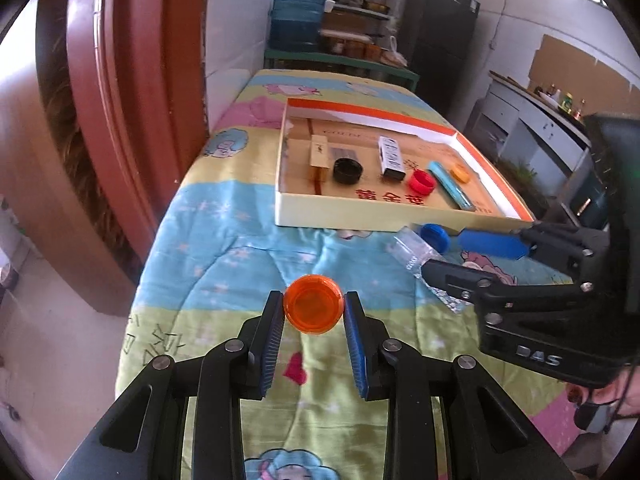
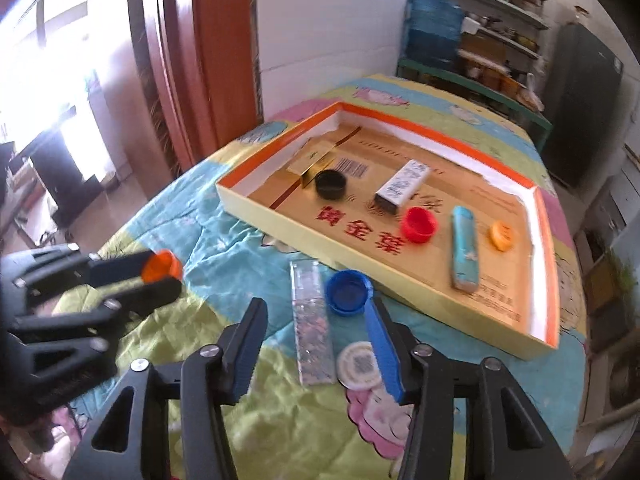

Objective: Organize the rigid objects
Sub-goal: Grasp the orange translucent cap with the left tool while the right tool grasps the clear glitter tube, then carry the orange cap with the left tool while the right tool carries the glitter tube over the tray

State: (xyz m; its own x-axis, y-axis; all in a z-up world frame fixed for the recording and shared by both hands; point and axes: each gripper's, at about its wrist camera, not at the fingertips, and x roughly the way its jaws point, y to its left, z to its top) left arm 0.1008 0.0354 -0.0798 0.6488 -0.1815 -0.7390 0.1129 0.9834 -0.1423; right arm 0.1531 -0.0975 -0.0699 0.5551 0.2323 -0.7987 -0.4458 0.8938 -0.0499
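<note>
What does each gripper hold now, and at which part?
Left gripper clamps the round orange plastic cap by its opposite side edges. Right gripper is open, holding nothing.

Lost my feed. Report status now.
Left tool shut on round orange plastic cap. Right tool open over clear glitter case. Shallow cardboard tray ahead, unobstructed.

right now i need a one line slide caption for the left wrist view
Left hand-held gripper holds an orange cap above the quilt, short of the box of sorted items.
</note>
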